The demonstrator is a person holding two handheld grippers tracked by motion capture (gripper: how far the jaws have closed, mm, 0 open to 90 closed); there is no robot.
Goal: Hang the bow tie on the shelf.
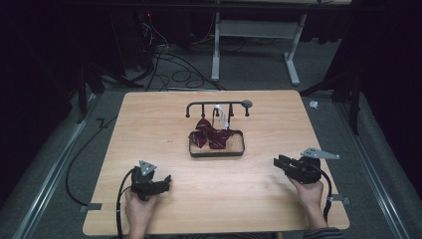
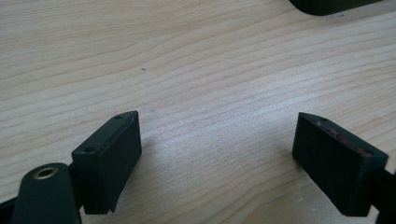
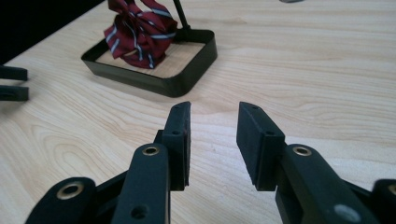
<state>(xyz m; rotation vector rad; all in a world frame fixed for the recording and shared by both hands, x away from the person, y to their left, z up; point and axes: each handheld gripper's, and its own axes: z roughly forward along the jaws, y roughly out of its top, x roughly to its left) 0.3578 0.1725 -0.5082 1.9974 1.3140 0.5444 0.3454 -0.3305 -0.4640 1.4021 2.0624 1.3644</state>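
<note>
A dark red striped tie (image 1: 210,134) (image 3: 138,31) lies bunched in a black tray (image 1: 217,152) (image 3: 154,79) at the middle of the table, below a black hook rack (image 1: 219,105). My left gripper (image 1: 166,180) (image 2: 217,154) rests on the table near the front left, held by a hand. Its jaws stand wide apart over bare wood. My right gripper (image 1: 277,163) (image 3: 214,135) lies at the front right and points toward the tray. Nothing sits in the moderate gap between its jaws.
The wooden table (image 1: 149,124) has bare wood around the tray. A tray corner (image 2: 327,5) shows far off in the left gripper view. In the right gripper view the left gripper's jaw tips (image 3: 11,83) lie at the left edge. Cables (image 1: 169,69) and a metal frame (image 1: 259,30) stand on the floor beyond.
</note>
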